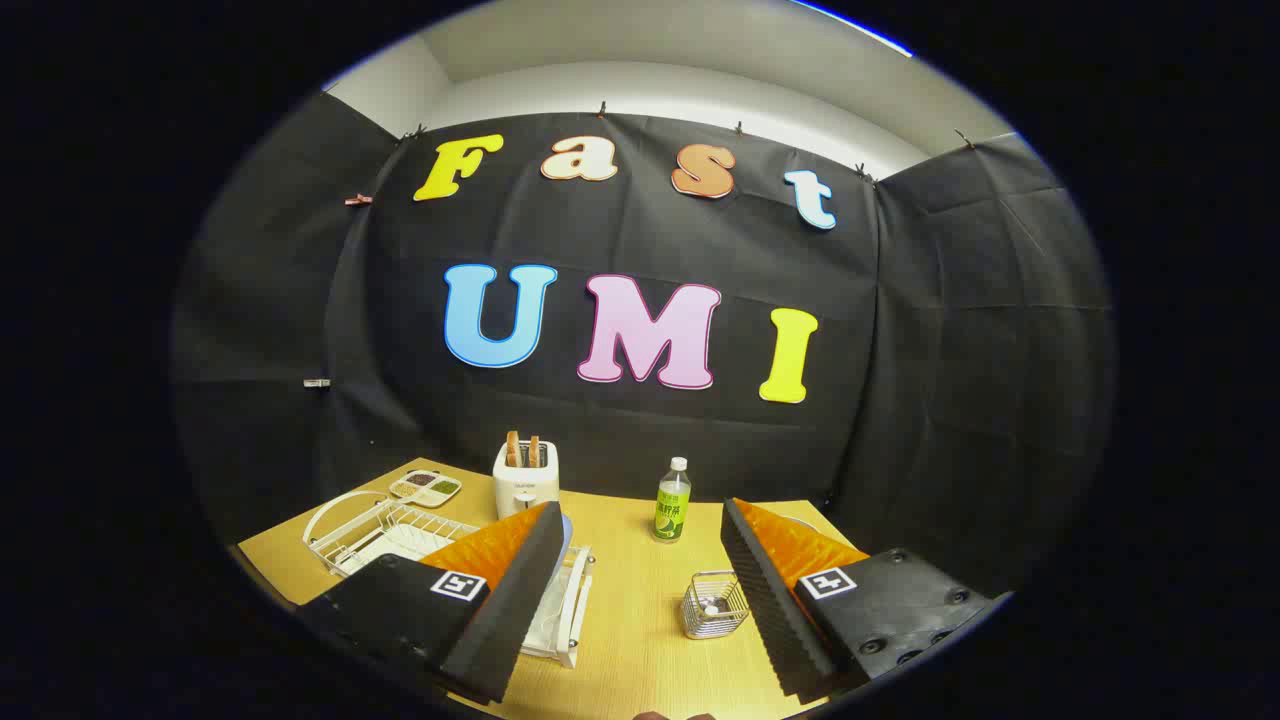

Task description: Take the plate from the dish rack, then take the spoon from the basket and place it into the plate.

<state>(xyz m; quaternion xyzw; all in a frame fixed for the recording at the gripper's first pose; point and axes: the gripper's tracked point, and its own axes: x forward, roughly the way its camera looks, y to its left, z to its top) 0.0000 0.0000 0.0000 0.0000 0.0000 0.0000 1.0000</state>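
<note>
Your surface is a light wooden table (640, 620), standing against the black cloth wall. Sitting on it, you are seeing:
- a white wire dish rack (385, 530) toward the left side;
- a small divided dish (425, 487) lying just behind the rack;
- a white toaster (526, 480) holding two slices, near the back edge;
- a green-labelled bottle (672, 502) standing upright, right of the toaster;
- a small wire basket (714, 605) resting nearer you, in front of the bottle.

Your camera rides the gripper (640, 590), looking level along spread fingers across the table (630, 640), facing the wall.
</note>
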